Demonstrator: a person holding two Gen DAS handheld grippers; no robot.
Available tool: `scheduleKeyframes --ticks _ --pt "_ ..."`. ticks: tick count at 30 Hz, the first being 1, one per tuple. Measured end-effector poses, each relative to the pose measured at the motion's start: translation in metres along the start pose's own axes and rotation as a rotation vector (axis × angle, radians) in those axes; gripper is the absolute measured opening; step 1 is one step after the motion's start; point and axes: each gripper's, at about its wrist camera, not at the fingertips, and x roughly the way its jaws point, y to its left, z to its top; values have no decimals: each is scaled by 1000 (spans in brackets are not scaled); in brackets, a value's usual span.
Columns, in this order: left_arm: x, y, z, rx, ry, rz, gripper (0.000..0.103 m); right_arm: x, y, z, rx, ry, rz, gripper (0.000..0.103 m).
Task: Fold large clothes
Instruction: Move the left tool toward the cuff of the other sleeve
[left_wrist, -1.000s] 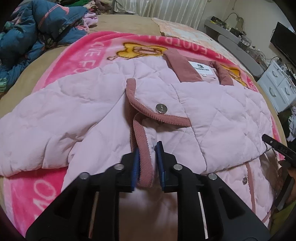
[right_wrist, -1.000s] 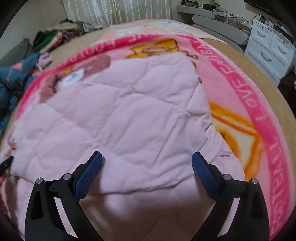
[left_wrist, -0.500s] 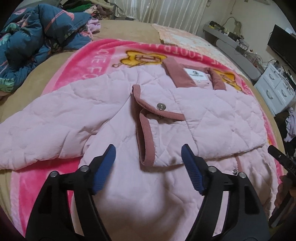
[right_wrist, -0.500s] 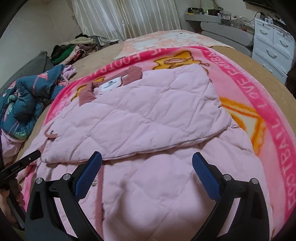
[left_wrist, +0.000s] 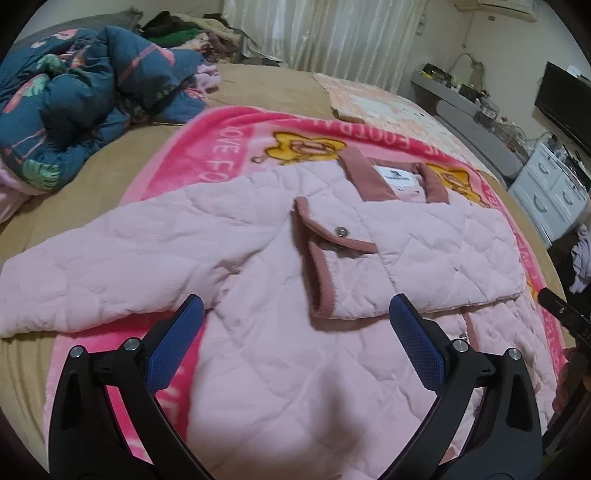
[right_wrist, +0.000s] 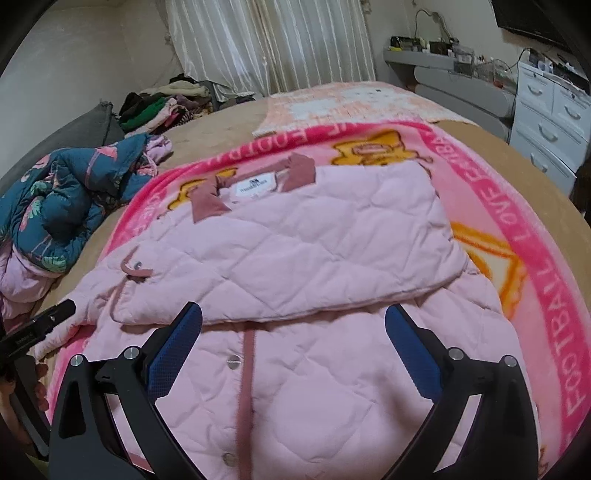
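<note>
Left gripper (left_wrist: 295, 343): jaws wide apart, holding nothing, above the lower body of the pink quilted jacket (left_wrist: 280, 354). Blue pads (left_wrist: 415, 347) flank the folded sleeve's cuff end at 12 o'clock, not touching it.

Right gripper (right_wrist: 293, 345): jaws also wide apart, empty, over the jacket front (right_wrist: 303, 380). Dark-pink placket (right_wrist: 247, 373) runs between the fingers, 2 snaps (right_wrist: 233, 362) visible on it.

Jacket lies flat, front up, on a pink cartoon blanket (left_wrist: 207, 162) on the bed (left_wrist: 258, 85). Collar with white label (left_wrist: 397, 177) at 12 o'clock in the left view. 1 sleeve is folded across the chest, its corduroy-trimmed cuff (left_wrist: 317, 254) with 1 snap on top near centre. The other sleeve (left_wrist: 110, 258) is spread out toward 9 o'clock, partly off the blanket onto the tan sheet.

Right view: the folded sleeve (right_wrist: 314, 251) covers the chest, lower edge just beyond the fingertips. Tip of the left gripper shows at 9 o'clock.

Background: rumpled blue floral duvet (left_wrist: 74, 92) at 10 o'clock, clothes pile (right_wrist: 159, 107) by the curtains (right_wrist: 266, 44), white drawers (right_wrist: 546, 122) at 2 o'clock.
</note>
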Motion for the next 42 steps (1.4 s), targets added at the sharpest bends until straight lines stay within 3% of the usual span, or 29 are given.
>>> scheduleKeyframes --ticks 13,32,42 --pt "-25 70 -8 -178 -39 77 94 -13 52 9 -76 -59 36 99" --pt "-45 153 -11 -353 -76 144 94 10 186 8 -271 -30 185 99" --pt "-56 188 -13 -437 -85 158 94 27 238 -4 -363 11 237 99"
